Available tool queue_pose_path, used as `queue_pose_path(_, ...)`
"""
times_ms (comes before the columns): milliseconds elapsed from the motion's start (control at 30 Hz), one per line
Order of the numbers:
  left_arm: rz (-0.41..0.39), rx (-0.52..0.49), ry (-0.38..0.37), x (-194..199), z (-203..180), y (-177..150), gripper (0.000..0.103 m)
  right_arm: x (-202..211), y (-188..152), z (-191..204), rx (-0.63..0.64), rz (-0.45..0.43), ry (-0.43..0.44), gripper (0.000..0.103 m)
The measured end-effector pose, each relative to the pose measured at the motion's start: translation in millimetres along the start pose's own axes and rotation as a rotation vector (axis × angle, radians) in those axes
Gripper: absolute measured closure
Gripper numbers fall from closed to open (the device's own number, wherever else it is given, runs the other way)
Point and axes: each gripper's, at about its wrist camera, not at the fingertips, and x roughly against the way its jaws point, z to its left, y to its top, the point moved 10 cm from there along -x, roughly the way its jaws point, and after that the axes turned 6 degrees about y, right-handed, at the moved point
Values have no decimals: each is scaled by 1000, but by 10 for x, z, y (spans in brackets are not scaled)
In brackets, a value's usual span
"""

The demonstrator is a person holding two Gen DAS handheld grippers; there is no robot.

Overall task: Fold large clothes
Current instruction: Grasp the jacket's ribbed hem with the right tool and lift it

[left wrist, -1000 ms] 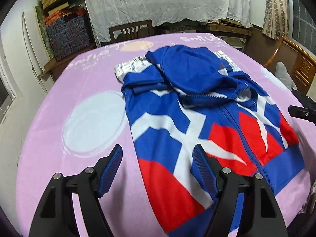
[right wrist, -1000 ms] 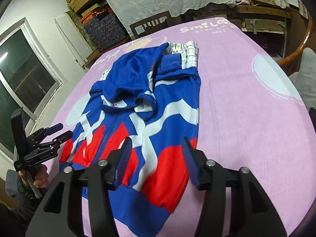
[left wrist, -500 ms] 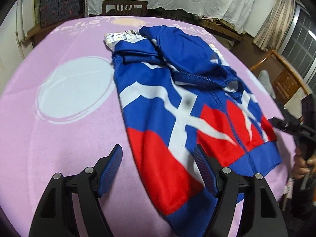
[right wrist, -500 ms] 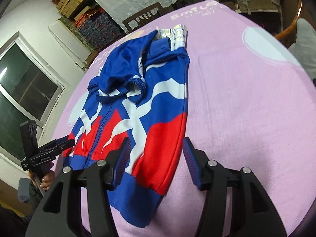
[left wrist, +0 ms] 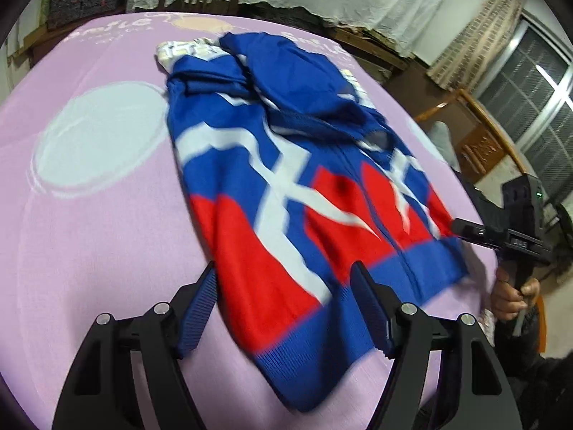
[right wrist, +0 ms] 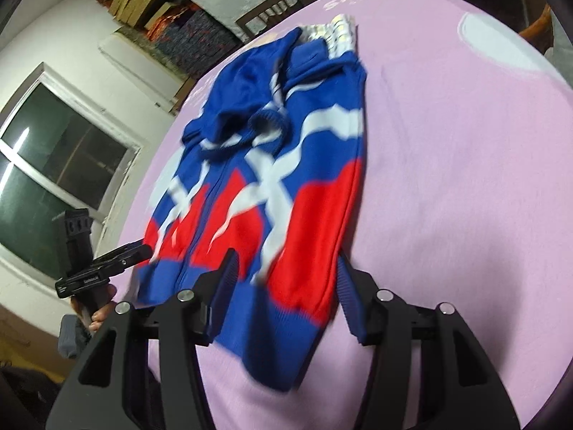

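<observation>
Both claws hang apart and empty: left claw (left wrist: 284, 308) and right claw (right wrist: 284, 292) over the near hem of the hooded jacket (left wrist: 286, 179), lying mid-frame on the pink-covered table (left wrist: 89, 251). Risk: pinching only the top layer, so the fold drags crooked.

White "Smile" lettering is printed on the pink tablecloth (left wrist: 107, 236); smaller print is illegible.
</observation>
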Motion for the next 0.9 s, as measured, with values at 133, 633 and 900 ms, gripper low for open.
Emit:
queue_pose_path(133, -20, -20, -9, -31, -94, -8, 38, -12, -90, 86, 32, 0, -2, 52)
queue_pose_path(633, -146, -16, 18, 345, -73, 463, 88, 229, 157, 359, 60, -77, 78, 82)
queue_pose_path(900, -216, -31, 41, 527, -98, 915, 88, 378, 556, 567, 66, -123, 155, 82)
